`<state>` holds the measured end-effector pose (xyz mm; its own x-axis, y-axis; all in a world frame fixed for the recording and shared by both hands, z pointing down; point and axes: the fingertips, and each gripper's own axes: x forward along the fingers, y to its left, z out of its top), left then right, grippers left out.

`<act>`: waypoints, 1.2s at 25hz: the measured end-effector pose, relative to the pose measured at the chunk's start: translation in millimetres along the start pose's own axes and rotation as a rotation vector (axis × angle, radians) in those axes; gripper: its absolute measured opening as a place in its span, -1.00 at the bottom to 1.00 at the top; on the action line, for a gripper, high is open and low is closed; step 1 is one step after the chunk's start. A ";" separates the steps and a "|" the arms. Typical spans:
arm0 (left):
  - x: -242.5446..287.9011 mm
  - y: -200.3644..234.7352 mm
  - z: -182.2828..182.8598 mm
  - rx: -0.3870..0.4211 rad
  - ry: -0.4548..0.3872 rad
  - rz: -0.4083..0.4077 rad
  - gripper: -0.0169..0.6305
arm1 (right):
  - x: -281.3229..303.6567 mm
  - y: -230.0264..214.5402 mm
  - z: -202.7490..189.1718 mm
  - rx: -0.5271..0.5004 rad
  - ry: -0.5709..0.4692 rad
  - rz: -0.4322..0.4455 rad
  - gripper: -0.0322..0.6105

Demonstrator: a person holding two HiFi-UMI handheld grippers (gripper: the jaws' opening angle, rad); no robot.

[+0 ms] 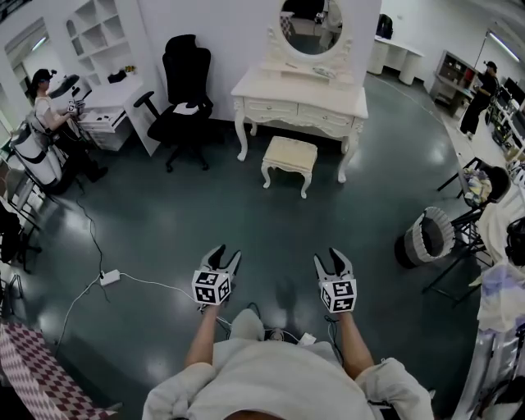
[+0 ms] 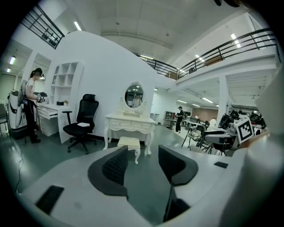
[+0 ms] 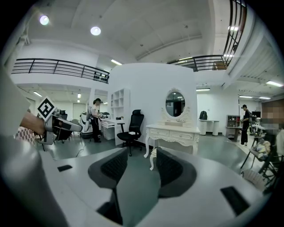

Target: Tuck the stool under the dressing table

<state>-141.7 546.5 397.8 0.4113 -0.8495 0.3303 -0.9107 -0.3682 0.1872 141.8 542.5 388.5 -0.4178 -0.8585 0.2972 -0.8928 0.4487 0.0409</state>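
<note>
Head view is showing both grippers, left [image 1: 223, 260] and right [image 1: 331, 262], hanging open and empty, well short of the stool [image 1: 289, 153]; approaching it seems next.

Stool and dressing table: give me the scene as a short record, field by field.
stool: on the floor in front of the dressing table, not tucked under
dressing table: against the white wall, oval mirror on top
left gripper: jaws apart, empty, well short of the stool
right gripper: jaws apart, empty, well short of the stool
chair: black, left of the table
task: not yet begun
</note>
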 end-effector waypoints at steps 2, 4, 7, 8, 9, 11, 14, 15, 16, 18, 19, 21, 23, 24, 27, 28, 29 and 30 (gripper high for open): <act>6.3 2.5 2.8 0.000 -0.003 -0.001 -0.35 | 5.7 -2.4 -0.2 -0.003 0.003 0.004 -0.31; 13.1 5.7 6.6 0.001 -0.007 0.000 -0.35 | 12.7 -5.2 0.0 -0.006 0.006 0.006 -0.31; 25.1 10.3 8.9 0.003 -0.007 -0.004 -0.35 | 24.1 -11.0 -0.9 -0.005 0.010 0.004 -0.32; 29.5 12.2 8.7 0.003 -0.005 -0.005 -0.35 | 28.4 -12.6 -0.8 -0.006 0.010 0.004 -0.32; 34.0 14.3 8.3 0.002 -0.002 -0.007 -0.35 | 32.7 -13.9 -0.6 -0.007 0.010 0.005 -0.32; 44.1 18.4 8.1 -0.002 0.002 -0.011 -0.35 | 41.1 -17.1 -0.7 -0.008 0.014 0.004 -0.32; 61.8 26.5 11.9 -0.006 0.000 -0.020 -0.35 | 56.5 -23.0 -1.0 -0.013 0.023 -0.003 -0.32; 68.7 30.3 13.4 -0.008 -0.001 -0.023 -0.35 | 63.2 -25.2 -0.8 -0.015 0.025 -0.006 -0.32; 76.2 34.8 14.7 -0.010 -0.001 -0.026 -0.35 | 70.6 -27.4 -0.2 -0.015 0.026 -0.008 -0.32; 93.4 45.4 17.7 -0.015 0.000 -0.033 -0.35 | 87.9 -32.5 2.4 -0.017 0.029 -0.014 -0.33; 103.1 51.1 19.8 -0.017 0.002 -0.036 -0.35 | 97.6 -35.8 4.2 -0.017 0.031 -0.018 -0.32; 122.9 62.0 25.2 -0.023 0.007 -0.043 -0.35 | 116.7 -42.9 8.4 -0.016 0.039 -0.024 -0.33; 141.6 72.8 33.7 -0.025 0.006 -0.052 -0.35 | 135.9 -49.9 14.0 -0.019 0.045 -0.031 -0.33; 150.6 79.4 39.0 -0.025 0.006 -0.055 -0.35 | 146.4 -53.0 17.5 -0.021 0.048 -0.034 -0.33; 177.5 104.1 56.5 -0.028 0.007 -0.057 -0.35 | 181.1 -61.5 31.0 -0.019 0.051 -0.043 -0.33; 186.1 113.0 62.7 -0.028 0.009 -0.056 -0.35 | 192.8 -63.6 36.1 -0.019 0.054 -0.045 -0.33; 194.5 121.7 69.1 -0.028 0.011 -0.055 -0.35 | 204.3 -65.4 41.2 -0.019 0.056 -0.047 -0.33; 203.0 130.2 75.3 -0.028 0.012 -0.056 -0.35 | 215.7 -67.1 46.1 -0.020 0.058 -0.048 -0.33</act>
<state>-179.6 297.7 419.6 0.4618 -0.8232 0.3302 -0.8852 -0.4039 0.2311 103.8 315.8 405.8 -0.3634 -0.8638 0.3490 -0.9078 0.4126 0.0758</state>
